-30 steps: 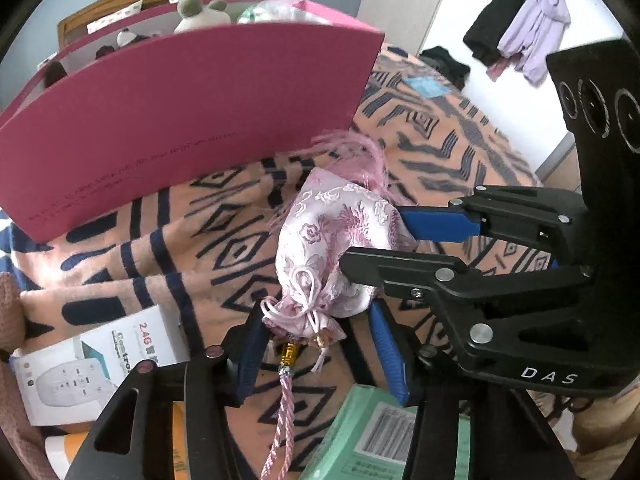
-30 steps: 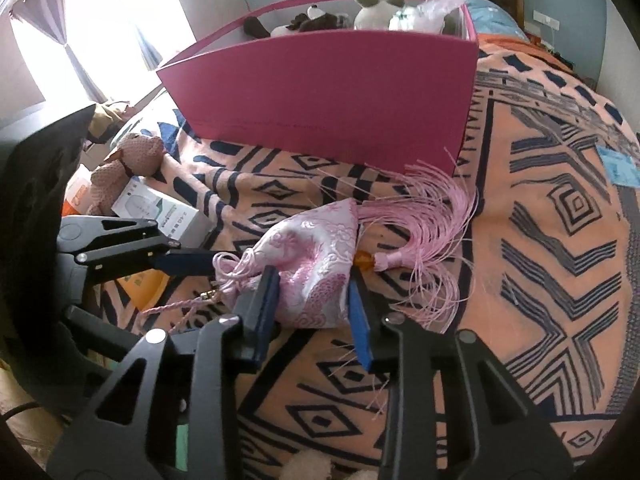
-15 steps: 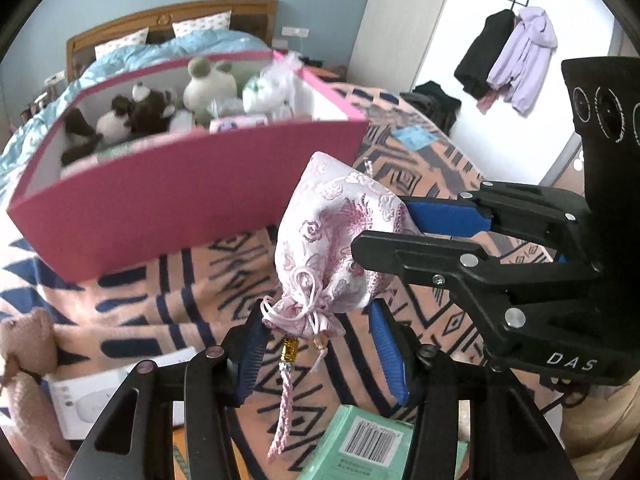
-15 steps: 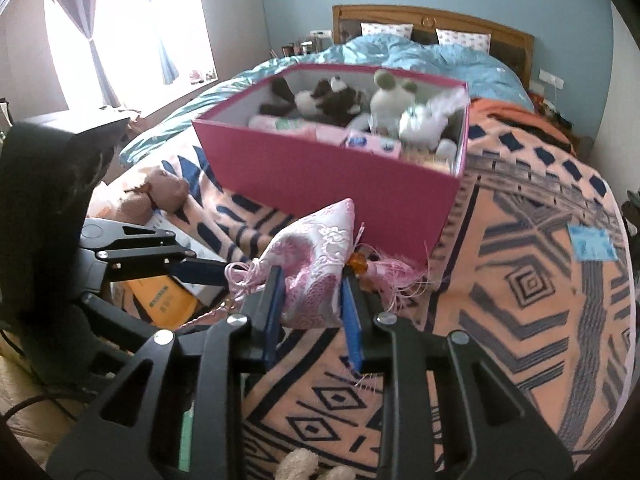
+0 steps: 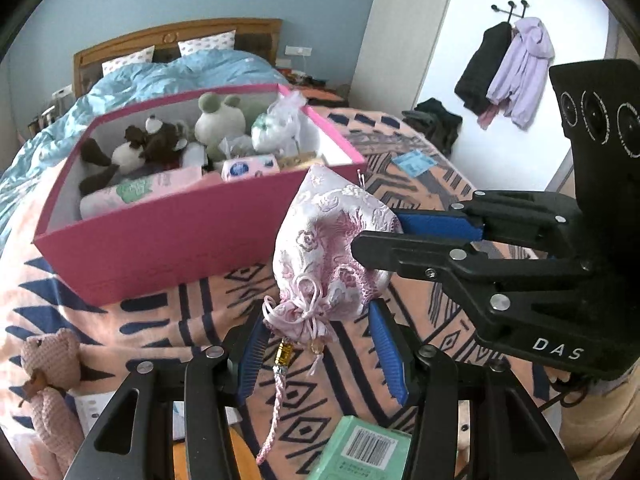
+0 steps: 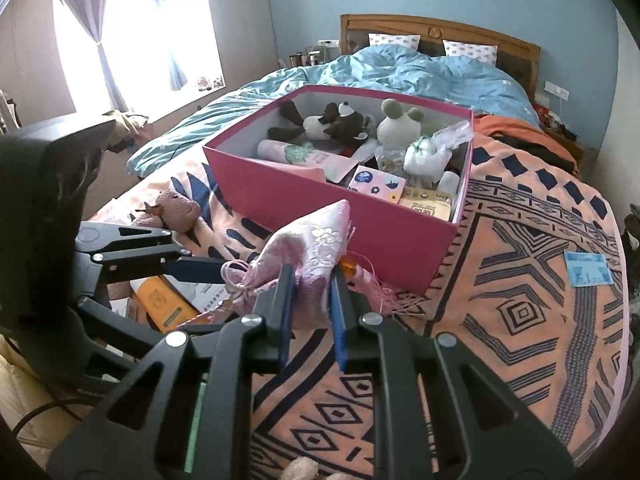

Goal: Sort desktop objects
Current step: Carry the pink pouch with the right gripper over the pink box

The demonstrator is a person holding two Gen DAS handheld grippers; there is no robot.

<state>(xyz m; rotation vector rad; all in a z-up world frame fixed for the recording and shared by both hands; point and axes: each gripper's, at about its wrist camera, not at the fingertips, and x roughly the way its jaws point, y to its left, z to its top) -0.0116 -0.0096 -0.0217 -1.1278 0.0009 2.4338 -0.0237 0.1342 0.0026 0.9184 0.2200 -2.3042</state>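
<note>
On the left edge of the patterned blanket (image 5: 416, 208) lies a knitted pink bear (image 5: 48, 376), beside a white carton and an orange packet (image 6: 160, 304). Further in stands the pink box (image 5: 160, 240), open-topped, holding stuffed animals, a frog toy (image 5: 220, 116), tissue packs and a plastic-wrapped bundle. In front of the box, lifted clear of the blanket, hangs the pink brocade pouch (image 5: 328, 240). The left gripper (image 5: 316, 344) holds its tied neck, blue pads against the gathered fabric, a braided cord (image 5: 276, 412) dangling below. The right gripper (image 6: 310, 300) has its jaws squeezed nearly together on the pouch's body, its tassel (image 6: 380, 292) trailing beside the box. A green barcoded carton (image 5: 360, 448) lies underneath. At the far right, jackets (image 5: 508, 68) hang on a wall hook.
</note>
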